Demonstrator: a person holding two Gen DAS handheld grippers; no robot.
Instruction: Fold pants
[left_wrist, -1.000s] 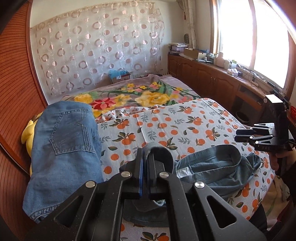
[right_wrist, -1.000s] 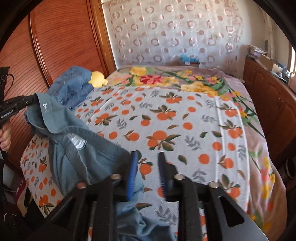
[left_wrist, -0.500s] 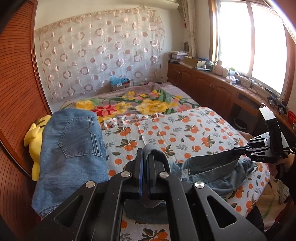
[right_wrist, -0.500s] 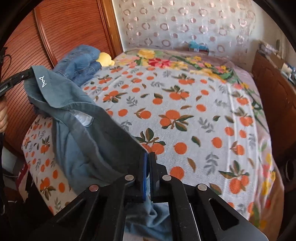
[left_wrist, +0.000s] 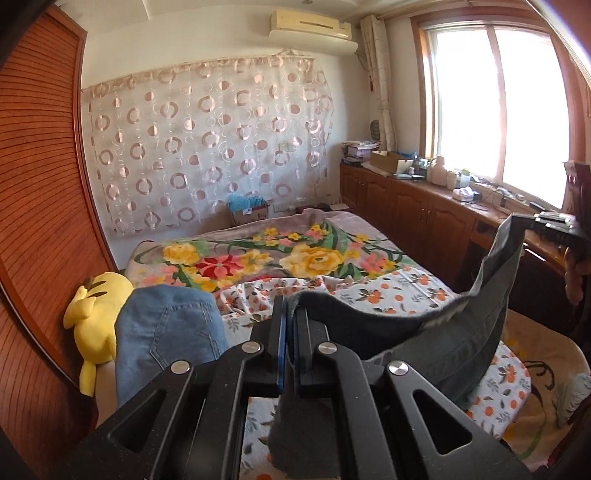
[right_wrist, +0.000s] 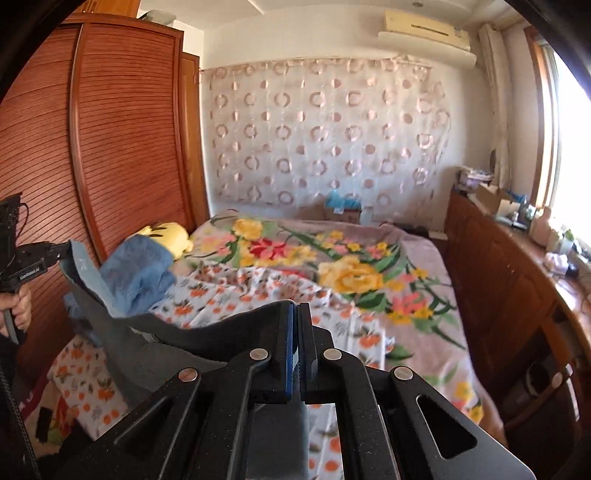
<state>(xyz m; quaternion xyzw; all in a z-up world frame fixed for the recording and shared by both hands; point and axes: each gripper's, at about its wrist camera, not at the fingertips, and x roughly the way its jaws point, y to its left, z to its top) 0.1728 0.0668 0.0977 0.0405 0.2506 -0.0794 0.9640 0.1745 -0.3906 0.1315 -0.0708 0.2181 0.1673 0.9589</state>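
Note:
A pair of dark grey-blue denim pants (left_wrist: 458, 332) hangs in the air above the bed, stretched between my two grippers. My left gripper (left_wrist: 289, 314) is shut on one edge of the pants. My right gripper (right_wrist: 295, 317) is shut on the other edge; the cloth (right_wrist: 155, 332) sags between them. The right gripper also shows at the right of the left wrist view (left_wrist: 554, 225), and the left gripper at the left of the right wrist view (right_wrist: 40, 258).
A folded light blue pair of jeans (left_wrist: 166, 332) lies on a yellow plush toy (left_wrist: 92, 314) by the wooden wardrobe (right_wrist: 122, 147). The bed (right_wrist: 332, 288) has an orange-print sheet and a floral blanket. Wooden cabinets (left_wrist: 424, 221) run under the window.
The right gripper shut on the pants' edge. Both grippers then rose, lifting the pants off the bed and stretching them between them.

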